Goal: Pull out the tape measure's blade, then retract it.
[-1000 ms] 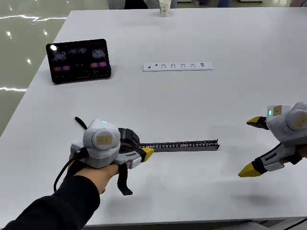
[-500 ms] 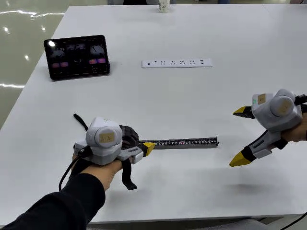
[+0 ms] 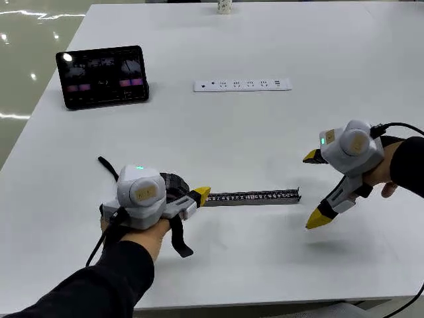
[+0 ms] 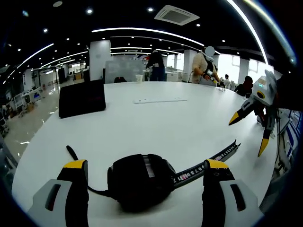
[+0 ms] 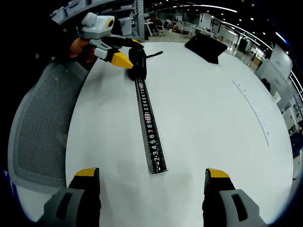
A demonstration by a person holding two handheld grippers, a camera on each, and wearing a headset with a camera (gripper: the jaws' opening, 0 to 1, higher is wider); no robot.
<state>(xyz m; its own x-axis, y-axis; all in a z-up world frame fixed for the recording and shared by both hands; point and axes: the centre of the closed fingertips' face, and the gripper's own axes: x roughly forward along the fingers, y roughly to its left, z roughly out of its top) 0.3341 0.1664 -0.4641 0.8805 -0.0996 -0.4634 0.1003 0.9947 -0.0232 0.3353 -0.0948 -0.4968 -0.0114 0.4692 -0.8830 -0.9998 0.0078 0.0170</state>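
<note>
While the left gripper's (image 4: pixel 146 166) parted fingers (image 4: pixel 75 178) flank the tape measure (image 4: pixel 139 183), the right gripper (image 5: pixel 152 173) gapes.

I see a smooth, matt white table (image 3: pixel 265 132). The tape measure (image 4: pixel 142 179) has a dull black case, plastic or rubber by the look. Its blade (image 3: pixel 252 197) is dark with a faint sheen, and its strap (image 3: pixel 177 237) looks like cloth. Well beyond the tape measure, the tablet (image 3: pixel 103 76) has a glossy screen, and the power strip (image 3: pixel 242 85) is white plastic.

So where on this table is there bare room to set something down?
Wide bare table between the power strip and the tape blade, and along the near edge. Crowded around the tape case at the left gripper.
</note>
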